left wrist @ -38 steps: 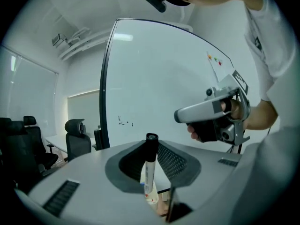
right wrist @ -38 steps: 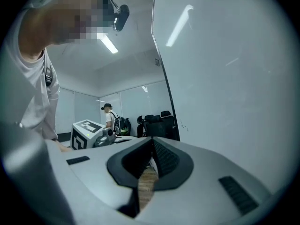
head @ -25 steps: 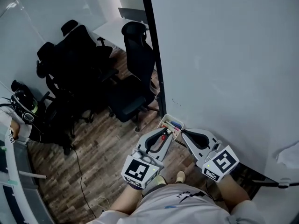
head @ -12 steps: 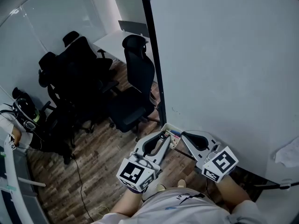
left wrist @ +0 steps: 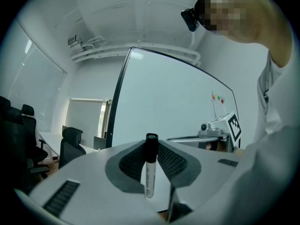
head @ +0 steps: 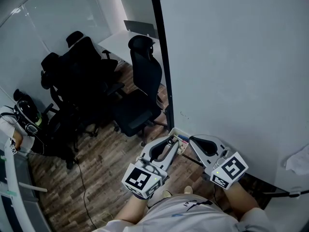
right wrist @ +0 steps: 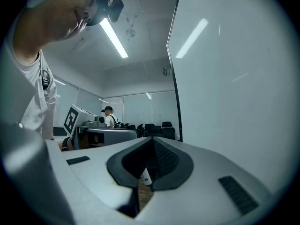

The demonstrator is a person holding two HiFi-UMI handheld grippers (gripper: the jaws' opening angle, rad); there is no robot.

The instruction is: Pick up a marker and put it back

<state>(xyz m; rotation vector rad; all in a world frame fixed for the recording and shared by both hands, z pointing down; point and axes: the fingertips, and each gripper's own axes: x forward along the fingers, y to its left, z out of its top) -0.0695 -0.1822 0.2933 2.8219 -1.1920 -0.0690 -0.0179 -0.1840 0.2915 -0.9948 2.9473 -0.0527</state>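
Note:
A white marker with a black cap (left wrist: pixel 149 172) stands upright between the pads of my left gripper (left wrist: pixel 151 143), which is shut on it. In the head view the left gripper (head: pixel 169 141) points at the small marker tray (head: pixel 179 137) fixed low on the whiteboard (head: pixel 231 71), its tips just short of the tray. My right gripper (head: pixel 194 140) hangs beside it on the right, close to the same tray. Its jaws (right wrist: pixel 152 143) are together with nothing gripped; a white marker end (right wrist: pixel 146 176) shows through the gap under them.
Black office chairs (head: pixel 140 88) stand on the wood floor (head: pixel 101 163) to the left, with a white desk (head: pixel 123 37) behind them. The whiteboard's black frame edge (head: pixel 161 57) runs down to the tray. A person in a cap (right wrist: pixel 108 116) is across the room.
The left gripper has drawn back a little from the tray and sits slightly lower left, still holding the marker. The right gripper has barely moved.

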